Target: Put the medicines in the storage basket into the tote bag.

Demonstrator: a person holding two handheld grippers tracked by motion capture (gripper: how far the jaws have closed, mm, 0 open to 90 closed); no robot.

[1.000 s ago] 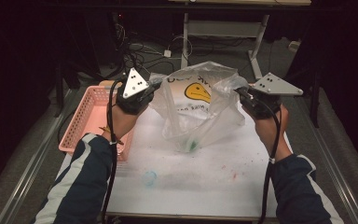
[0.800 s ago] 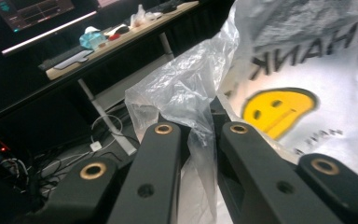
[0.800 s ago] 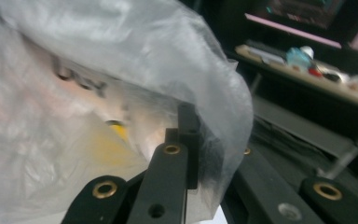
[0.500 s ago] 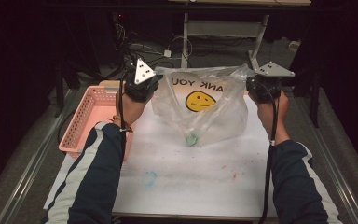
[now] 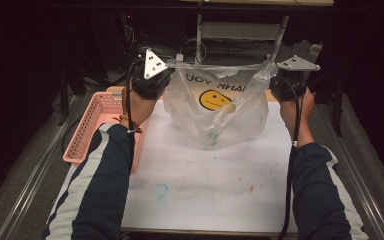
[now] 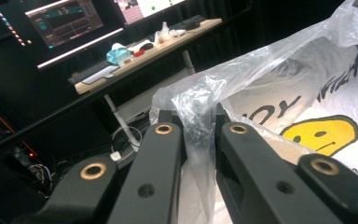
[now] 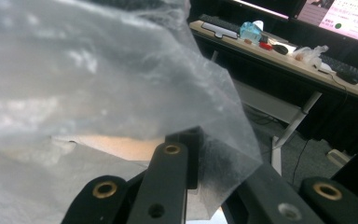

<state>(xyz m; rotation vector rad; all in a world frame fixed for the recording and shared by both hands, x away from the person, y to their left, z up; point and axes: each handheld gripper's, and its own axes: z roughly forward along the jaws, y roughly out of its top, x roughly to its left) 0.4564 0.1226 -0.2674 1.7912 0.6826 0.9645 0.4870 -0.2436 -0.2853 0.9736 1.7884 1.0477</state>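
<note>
Left tool [image 5: 156, 80] clamps plastic bag [image 5: 220, 107] at one top corner, right tool [image 5: 280, 86] opposite corner. Bag hangs between tools, mouth axis stretched tool to tool; bottom apparently touching table [image 5: 205, 175].

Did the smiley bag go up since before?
Yes. The plastic bag rose and stretched wider; a second ago it slumped on the white table, beside the unmoved pink basket.
</note>
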